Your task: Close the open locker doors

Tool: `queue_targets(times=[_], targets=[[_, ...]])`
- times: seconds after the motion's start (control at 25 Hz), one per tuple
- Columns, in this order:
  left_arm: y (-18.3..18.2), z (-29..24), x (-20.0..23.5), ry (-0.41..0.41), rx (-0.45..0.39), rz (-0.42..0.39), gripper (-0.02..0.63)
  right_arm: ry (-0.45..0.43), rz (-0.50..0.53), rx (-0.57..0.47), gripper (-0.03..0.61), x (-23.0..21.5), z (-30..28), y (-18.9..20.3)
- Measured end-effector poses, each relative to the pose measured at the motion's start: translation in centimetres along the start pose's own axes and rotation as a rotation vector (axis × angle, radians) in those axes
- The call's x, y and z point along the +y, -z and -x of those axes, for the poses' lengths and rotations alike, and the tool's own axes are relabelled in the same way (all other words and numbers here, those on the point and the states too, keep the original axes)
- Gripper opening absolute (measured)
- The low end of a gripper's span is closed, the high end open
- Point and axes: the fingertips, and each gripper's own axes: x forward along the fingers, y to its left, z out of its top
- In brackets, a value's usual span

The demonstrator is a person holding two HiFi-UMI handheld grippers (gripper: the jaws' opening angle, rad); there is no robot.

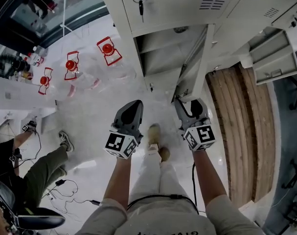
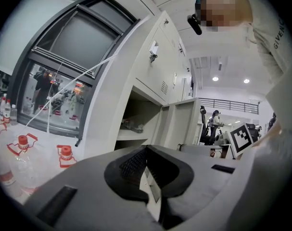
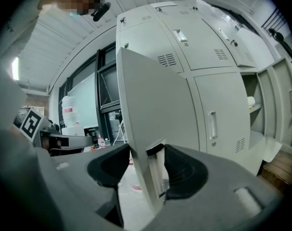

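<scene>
A pale grey locker (image 1: 160,58) stands open, its shelves showing, and its door (image 1: 194,62) swings out towards me, seen edge-on. My right gripper (image 1: 186,104) sits at that door's free edge. In the right gripper view the door (image 3: 150,109) passes between the jaws of the right gripper (image 3: 148,170), which stand wide with no pad clearly pressing on it. My left gripper (image 1: 133,106) hangs beside it over the floor with its jaws together and nothing in them. The left gripper (image 2: 146,170) points at the open compartment (image 2: 136,119).
A second locker door (image 1: 273,58) hangs open at the far right above a wooden platform (image 1: 246,131). Water bottles with red caps (image 1: 72,65) stand on the floor at the left. A seated person (image 1: 35,170) and loose cables (image 1: 65,190) are at the lower left.
</scene>
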Motion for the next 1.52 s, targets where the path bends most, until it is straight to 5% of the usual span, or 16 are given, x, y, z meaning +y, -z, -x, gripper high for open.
queue_targets(times=[0.92,1.52], targets=[[0.0,1.2,7.5,-0.087,-0.006,0.014,-0.002,-0.097,0.066,0.013,0.195,4.8,-9.9,0.1],[0.2,0.0,8.1,-0.102,0.012,0.036,-0.002,-0.135,0.062,-0.003,0.170,5.3,-15.4,-0.5]])
